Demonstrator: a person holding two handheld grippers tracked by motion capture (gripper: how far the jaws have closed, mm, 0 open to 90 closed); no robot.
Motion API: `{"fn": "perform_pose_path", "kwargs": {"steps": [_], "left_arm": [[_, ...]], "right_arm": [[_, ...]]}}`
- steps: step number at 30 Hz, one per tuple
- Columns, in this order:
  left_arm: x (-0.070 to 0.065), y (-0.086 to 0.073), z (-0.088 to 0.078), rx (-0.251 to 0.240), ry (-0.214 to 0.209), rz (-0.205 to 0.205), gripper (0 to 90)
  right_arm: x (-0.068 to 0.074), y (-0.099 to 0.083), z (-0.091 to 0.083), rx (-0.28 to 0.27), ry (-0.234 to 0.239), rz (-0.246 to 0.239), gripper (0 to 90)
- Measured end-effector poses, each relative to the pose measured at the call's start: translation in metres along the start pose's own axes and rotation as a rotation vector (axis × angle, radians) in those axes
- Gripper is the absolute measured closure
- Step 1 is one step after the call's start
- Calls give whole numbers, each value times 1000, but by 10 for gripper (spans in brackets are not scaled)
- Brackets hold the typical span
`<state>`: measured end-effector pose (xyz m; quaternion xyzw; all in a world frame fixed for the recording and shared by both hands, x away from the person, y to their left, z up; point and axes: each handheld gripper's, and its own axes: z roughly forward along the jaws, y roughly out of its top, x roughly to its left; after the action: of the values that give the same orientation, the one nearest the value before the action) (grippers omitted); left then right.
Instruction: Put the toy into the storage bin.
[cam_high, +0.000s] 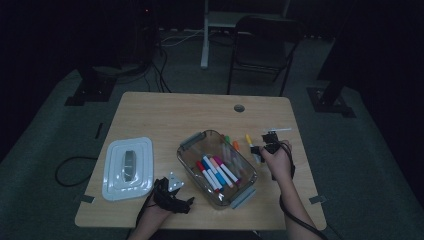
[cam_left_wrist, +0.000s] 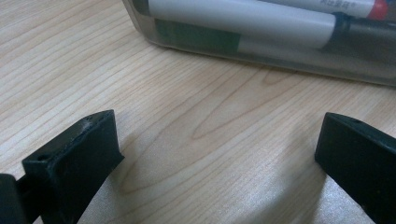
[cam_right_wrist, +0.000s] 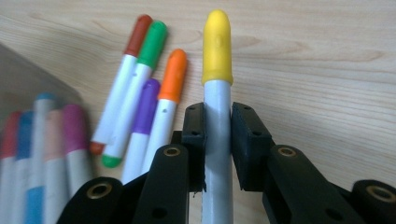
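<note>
A clear plastic container (cam_high: 186, 162) sits mid-table and holds several coloured markers (cam_high: 216, 171). My right gripper (cam_high: 262, 142) is just right of it, shut on a white marker with a yellow cap (cam_right_wrist: 217, 93), whose barrel is pinched between the pads of that right gripper (cam_right_wrist: 217, 121). Loose markers lie on the wood beside it: red-capped (cam_right_wrist: 122, 88), green (cam_right_wrist: 140, 74), purple (cam_right_wrist: 142, 121) and orange (cam_right_wrist: 169, 93). My left gripper (cam_high: 186, 204) rests near the table's front edge. In its own view the left gripper (cam_left_wrist: 219, 144) is open over bare wood, facing the container wall (cam_left_wrist: 261, 51).
A white lid (cam_high: 142, 150) with a grey centre lies at the table's left. The wooden table (cam_high: 165, 115) has a cable hole at the back. A folding chair (cam_high: 265, 45) and stand legs are on the dark floor beyond.
</note>
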<state>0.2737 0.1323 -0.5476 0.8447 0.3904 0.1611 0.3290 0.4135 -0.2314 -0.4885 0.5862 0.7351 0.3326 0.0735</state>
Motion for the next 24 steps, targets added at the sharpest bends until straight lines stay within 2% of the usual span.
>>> {"fn": "perform_pose_path", "kwargs": {"steps": [6, 12, 16, 19, 22, 24], "left_arm": [[0, 0, 0, 0, 0, 0, 5], [0, 0, 0, 0, 1, 1, 5], [0, 0, 0, -3, 2, -1, 5], [0, 0, 0, -2, 1, -1, 4], [0, 0, 0, -1, 0, -1, 5], [0, 0, 0, -1, 0, -2, 5]], "right_arm": [[5, 3, -31, -36, 36, -20, 761], [17, 11, -67, -89, 89, -41, 761], [30, 16, -89, -117, 113, -63, 761], [36, 18, -95, -130, 126, -80, 761], [56, 21, -107, -127, 169, -131, 761], [65, 22, -110, -117, 202, -140, 761]]}}
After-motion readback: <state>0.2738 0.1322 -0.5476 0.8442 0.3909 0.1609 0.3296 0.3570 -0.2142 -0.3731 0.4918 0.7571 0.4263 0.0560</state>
